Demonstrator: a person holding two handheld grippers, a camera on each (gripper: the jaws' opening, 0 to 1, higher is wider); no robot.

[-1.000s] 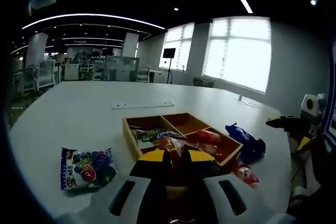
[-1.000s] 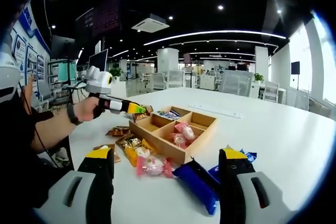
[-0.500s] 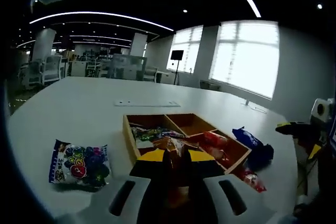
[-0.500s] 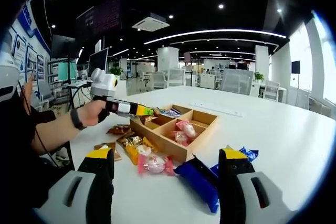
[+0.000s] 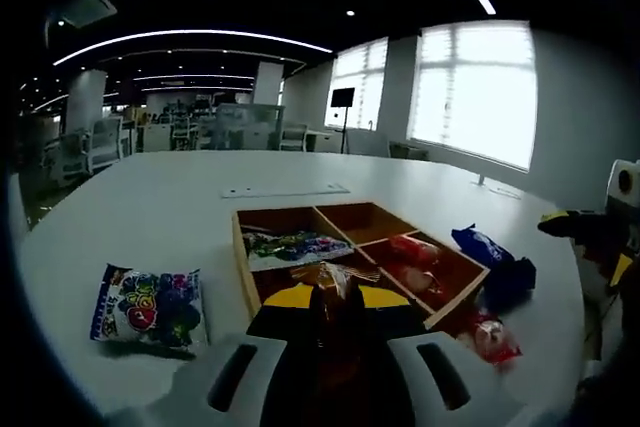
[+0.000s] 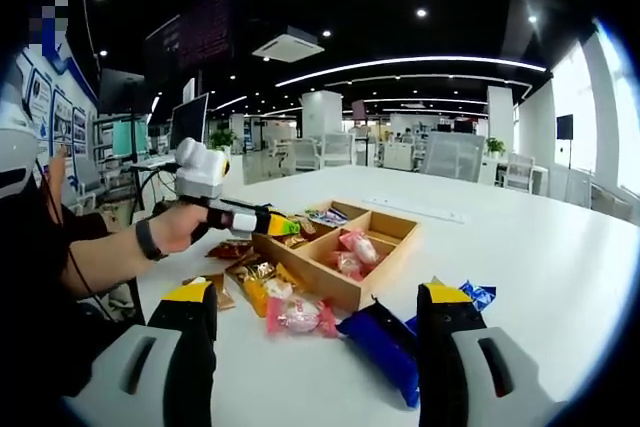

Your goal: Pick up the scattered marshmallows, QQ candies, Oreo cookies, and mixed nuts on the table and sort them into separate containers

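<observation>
The left gripper (image 5: 335, 299) is clamped on a brown-gold snack packet (image 5: 335, 277), held over the near compartment of the wooden divided tray (image 5: 243, 277). The right gripper (image 6: 318, 315) hangs wide open and empty above blue Oreo packs (image 6: 380, 347) and a pink marshmallow packet (image 6: 296, 315). Two compartments already hold sweets; one far compartment looks bare. The QQ candy bag (image 5: 148, 307) lies beside the tray on the white table (image 5: 150, 207). Sorting looks partway done.
</observation>
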